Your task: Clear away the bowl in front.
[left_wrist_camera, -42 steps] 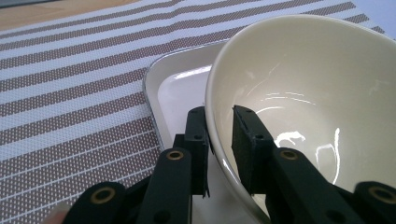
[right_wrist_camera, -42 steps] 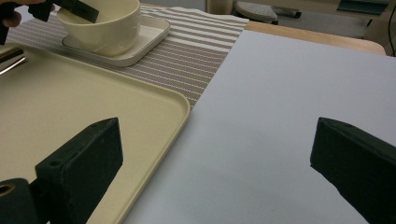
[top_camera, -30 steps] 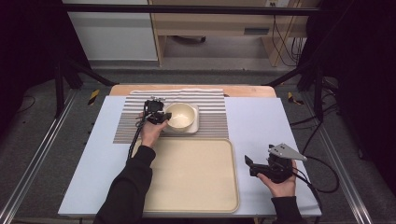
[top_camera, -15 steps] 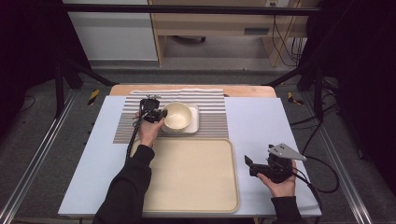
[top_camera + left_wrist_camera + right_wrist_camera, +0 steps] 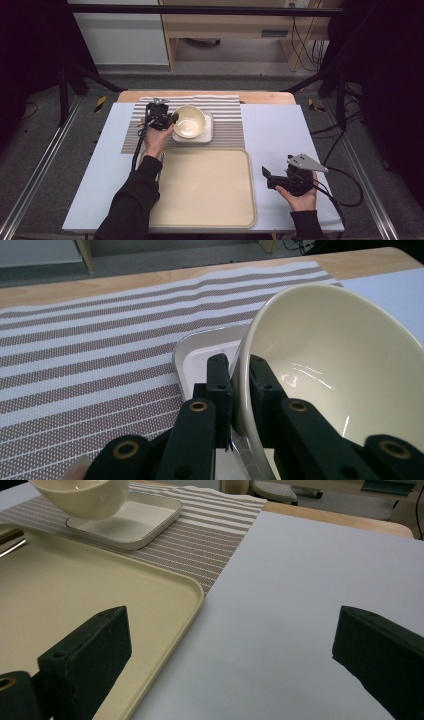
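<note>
Bowl [image 5: 189, 121], cream and glossy, pinched by its near-left rim in the left claw [image 5: 171, 120] and tipped up off a small square white dish [image 5: 207, 135], mouth leaning toward the right side of the table. Seen from the left claw's own camera as a thin rim [image 5: 240, 390] clamped between two black jaws, one jaw outside the wall, the other inside the hollow, bowl swelling away ahead and to the right of the grip. Square dish [image 5: 200, 357] directly beneath and just ahead of the jaws, resting on a brown-and-white striped mat [image 5: 90, 350]. No long axis to speak of on a round bowl; what matters instead is the tilt, with the gripped edge high and the far edge low, perhaps touching the dish, though hard to tell. Large empty beige tray [image 5: 200, 185] lying toward the person from the left claw, just past the mat's near edge, and likely the place for the bowl to go. Right claw [image 5: 270, 177] held well apart from the bowl, low at the tray's right edge over the pale blue table cover [image 5: 280, 130], jaws spread wide and holding nothing. From the right claw's camera, bowl [image 5: 82, 497] far ahead and to the left, beyond the tray corner [image 5: 185, 587]. Left hand [image 5: 157, 142] far nearer the bowl, so probably a lift and a pull back toward the tray.
</note>
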